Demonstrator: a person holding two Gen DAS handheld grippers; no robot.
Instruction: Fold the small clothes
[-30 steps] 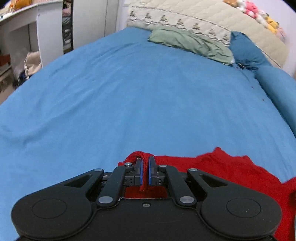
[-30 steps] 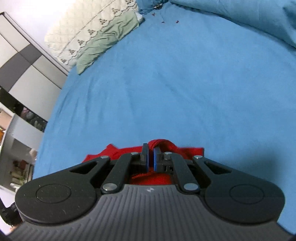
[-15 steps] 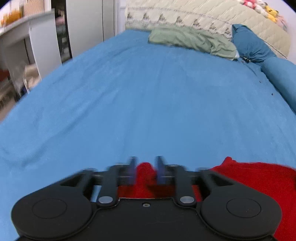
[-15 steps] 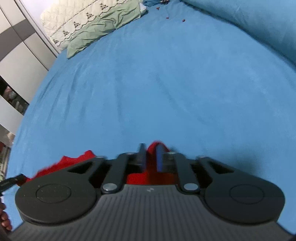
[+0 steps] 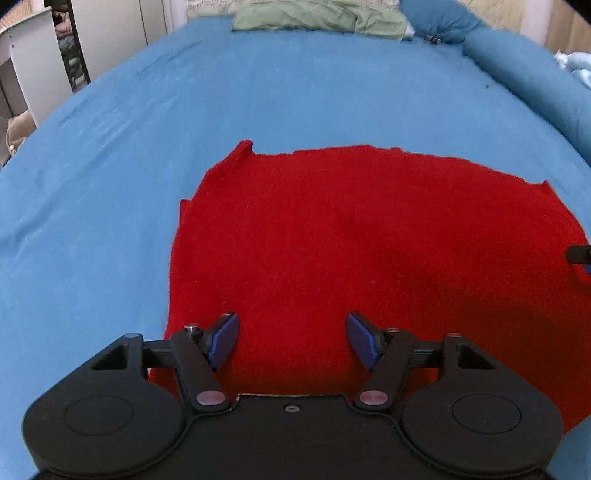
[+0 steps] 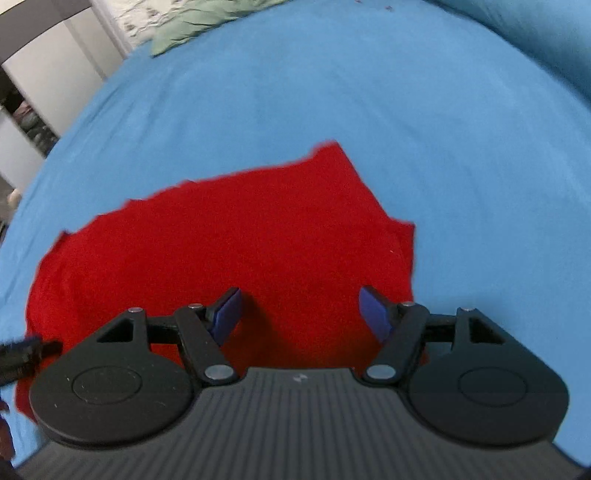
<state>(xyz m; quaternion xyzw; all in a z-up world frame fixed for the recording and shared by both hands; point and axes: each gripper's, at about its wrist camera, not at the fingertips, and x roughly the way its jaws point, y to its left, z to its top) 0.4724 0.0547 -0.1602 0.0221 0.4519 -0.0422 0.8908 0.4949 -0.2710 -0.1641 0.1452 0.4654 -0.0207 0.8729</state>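
Both grippers hang spread wide over the cloth and hold nothing: the left gripper (image 5: 291,339) shows its two blue pads (image 5: 221,341) far apart with bare red fabric between them, and the right gripper (image 6: 301,317) looks the same, its blue pads (image 6: 375,314) splayed well clear of each other. Beneath and ahead of them lies the red garment (image 5: 369,240), spread flat on the blue bedsheet (image 5: 110,184), and it reads as a broad patch with fairly straight edges. From the left wrist view, its far edge runs across the middle of the frame, with a small raised flap at the far left corner and a little notch at the far right. From the right wrist view, the red garment (image 6: 221,240) comes to a point at its far right corner and steps down along the right side just beyond the right pad. A dark tip of the other tool pokes in at the edge of each view, right edge for the left camera, left edge for the right. Further out, the bedsheet stretches smooth toward a crumpled green cloth (image 5: 317,18) at the head of the bed, with a blue bolster (image 5: 524,70) along the right side and white furniture (image 5: 33,74) off to the left.
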